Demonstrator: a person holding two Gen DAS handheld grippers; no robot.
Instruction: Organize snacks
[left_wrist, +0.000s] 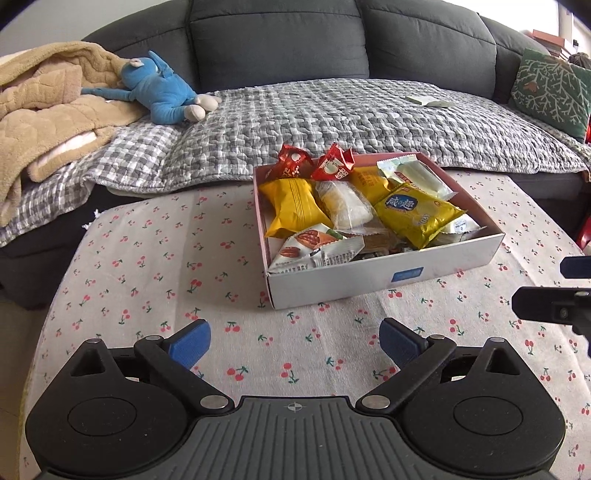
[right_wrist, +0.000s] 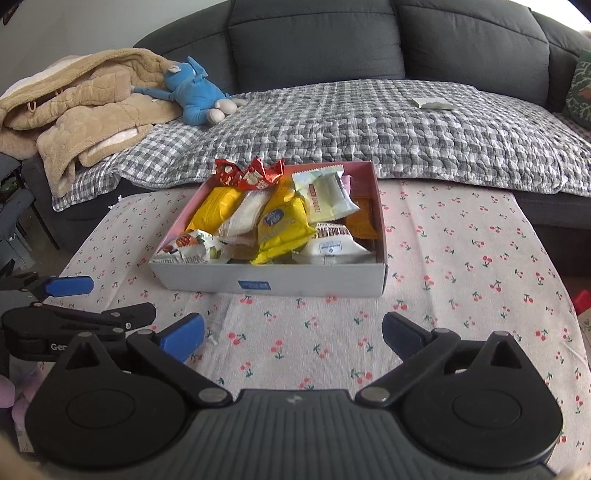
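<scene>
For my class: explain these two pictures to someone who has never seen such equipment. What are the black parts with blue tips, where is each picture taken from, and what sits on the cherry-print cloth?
Each picture comes from a camera mounted on a hand-held grasping tool, looking along its two blue-padded fingers. One view shows the left tool, the other the right tool. Both stand open and hold nothing. On the cherry-print tablecloth sits a shallow white cardboard box full of wrapped snacks, such as a yellow packet. Behind is a grey sofa with a blue plush toy.
</scene>
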